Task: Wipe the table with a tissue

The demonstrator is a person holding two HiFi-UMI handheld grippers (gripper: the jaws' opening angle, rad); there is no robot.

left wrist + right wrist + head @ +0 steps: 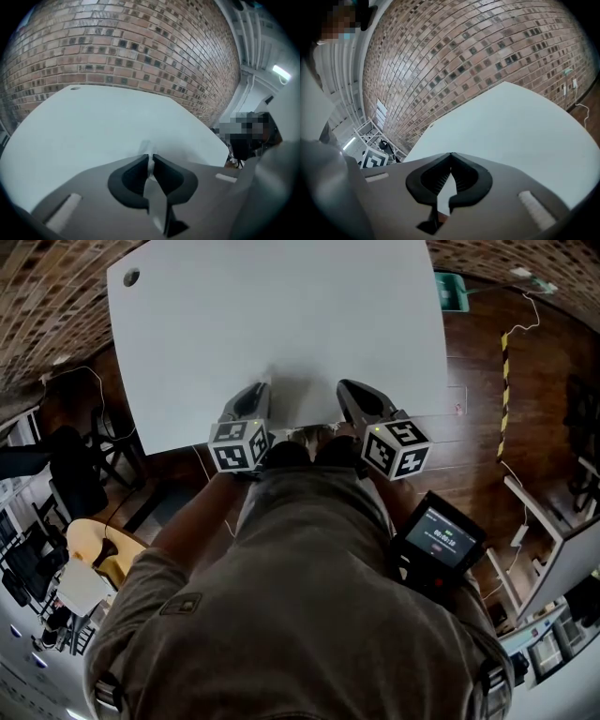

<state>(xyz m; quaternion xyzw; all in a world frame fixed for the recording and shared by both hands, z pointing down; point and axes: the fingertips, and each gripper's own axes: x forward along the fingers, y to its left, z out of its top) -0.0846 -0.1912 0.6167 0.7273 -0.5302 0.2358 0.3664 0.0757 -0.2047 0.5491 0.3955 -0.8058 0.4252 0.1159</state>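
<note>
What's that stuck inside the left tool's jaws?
A thin white tissue, pinched in the left tool; its edge pokes out over the table. How far it hangs below is covered by the tool's body.

A wall of red-brown brick (140, 47) stands behind the white bench (281, 324), which has a small round hole near its far left corner. Dark wooden floorboards (483, 442) lie around it, with a yellow-and-black striped strip (503, 381) to the right and a round pale wooden table (80, 535) at lower left. A lit strip lamp (281, 72) shines beside white ceiling pipes.
</note>
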